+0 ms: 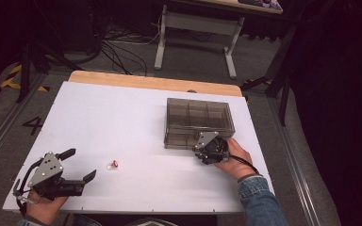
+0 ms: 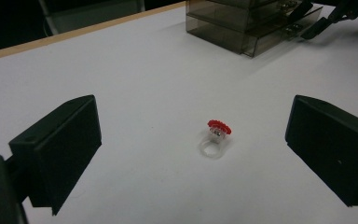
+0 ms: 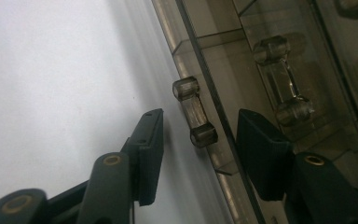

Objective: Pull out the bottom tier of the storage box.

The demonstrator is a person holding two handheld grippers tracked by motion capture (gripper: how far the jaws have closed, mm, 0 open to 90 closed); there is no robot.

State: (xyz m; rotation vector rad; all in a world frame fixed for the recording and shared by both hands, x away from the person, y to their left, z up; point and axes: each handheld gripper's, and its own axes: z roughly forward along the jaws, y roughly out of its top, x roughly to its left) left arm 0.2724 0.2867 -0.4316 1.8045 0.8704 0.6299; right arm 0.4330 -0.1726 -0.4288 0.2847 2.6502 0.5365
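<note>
Left hand-held gripper [image 2: 191, 154], jaws wide apart, faces the ring [image 2: 216, 138] lying just ahead; right hand-held gripper [image 3: 198, 154], parted, straddles the drawer handle [image 3: 195, 112].

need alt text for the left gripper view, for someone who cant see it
A small clear ring with a red top lies on a white table, ahead of and between the left gripper's two wide-open black fingers. At the far right corner stands a smoky drawer box, with the right gripper at its front.
</note>
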